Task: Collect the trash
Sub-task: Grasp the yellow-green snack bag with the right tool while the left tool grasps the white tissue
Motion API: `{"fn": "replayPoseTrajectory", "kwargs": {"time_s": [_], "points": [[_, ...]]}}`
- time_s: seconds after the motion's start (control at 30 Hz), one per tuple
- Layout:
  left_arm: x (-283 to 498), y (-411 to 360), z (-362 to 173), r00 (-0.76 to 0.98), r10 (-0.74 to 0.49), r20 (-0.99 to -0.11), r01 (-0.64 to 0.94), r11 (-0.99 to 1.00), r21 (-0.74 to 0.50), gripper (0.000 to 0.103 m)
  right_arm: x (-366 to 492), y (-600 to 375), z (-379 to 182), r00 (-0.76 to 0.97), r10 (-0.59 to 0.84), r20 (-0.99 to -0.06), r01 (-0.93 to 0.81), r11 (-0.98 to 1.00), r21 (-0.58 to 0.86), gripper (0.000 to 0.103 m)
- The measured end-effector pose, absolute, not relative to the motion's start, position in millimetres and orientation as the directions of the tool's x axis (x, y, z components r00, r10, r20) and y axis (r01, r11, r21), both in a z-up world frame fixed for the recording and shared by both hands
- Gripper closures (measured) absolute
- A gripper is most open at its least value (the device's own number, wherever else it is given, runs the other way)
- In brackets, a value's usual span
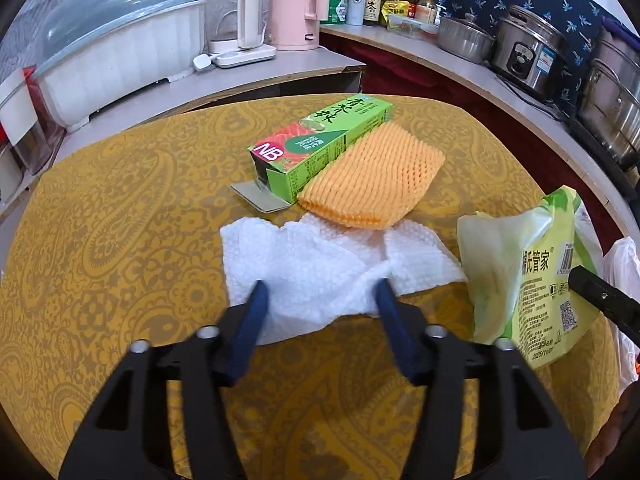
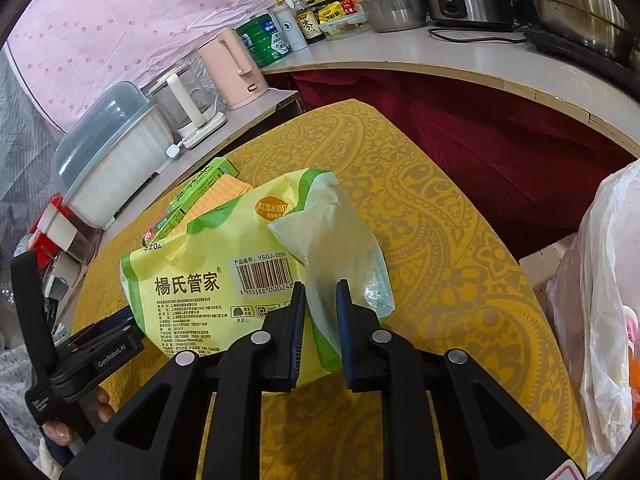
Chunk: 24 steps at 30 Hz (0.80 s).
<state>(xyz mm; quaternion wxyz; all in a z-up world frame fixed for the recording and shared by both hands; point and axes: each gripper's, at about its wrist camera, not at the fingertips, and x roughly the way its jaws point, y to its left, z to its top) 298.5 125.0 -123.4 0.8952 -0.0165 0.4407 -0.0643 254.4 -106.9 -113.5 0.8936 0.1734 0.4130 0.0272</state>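
Right gripper (image 2: 320, 286) clamps green wrapper (image 2: 208, 276); left gripper (image 1: 320, 286) spread over tissue (image 1: 320, 264).

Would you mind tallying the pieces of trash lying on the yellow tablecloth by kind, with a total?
Cardboard box: 1
Foam fruit net: 1
Paper towel: 1
Plastic wrapper: 1
Total: 4
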Motion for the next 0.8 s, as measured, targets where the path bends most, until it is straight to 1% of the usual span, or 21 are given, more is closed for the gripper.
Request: {"fn": "replayPoseTrajectory", "kwargs": {"time_s": [0.03, 0.1, 0.13, 0.27, 0.43, 0.8], "points": [[298.1, 124.7, -123.0, 0.598, -0.136, -0.79, 0.106, 0.99, -0.09, 0.08, 253.8, -107.6, -113.0, 0.658, 0.192, -0.728, 0.094, 0.938, 0.333, 0.088], [296.3, 123.5, -122.8, 0.593, -0.137, -0.793, 0.109, 0.99, -0.089, 0.093, 251.7, -107.7, -111.7, 0.659, 0.192, -0.727, 0.095, 0.938, 0.334, 0.088], [293.8, 122.7, -122.0, 0.593, -0.135, -0.793, 0.111, 0.99, -0.086, 0.095, 250.1, -110.0, -110.7, 0.66, 0.193, -0.726, 0.095, 0.937, 0.336, 0.088], [279.1, 119.3, -115.4, 0.6, -0.143, -0.787, 0.116, 0.989, -0.092, 0.096, 239.4, -112.9, -102.8, 0.668, 0.195, -0.718, 0.095, 0.935, 0.343, 0.088], [254.6, 113.7, -92.5, 0.616, -0.174, -0.769, 0.125, 0.985, -0.122, 0.096, 217.7, -122.4, -82.7, 0.698, 0.191, -0.69, 0.098, 0.929, 0.357, 0.089], [193.2, 75.5, -17.2, 0.677, -0.26, -0.688, 0.205, 0.965, -0.163, 0.096, 156.6, -162.0, -10.7, 0.807, 0.144, -0.573, 0.109, 0.917, 0.383, 0.089]]}}
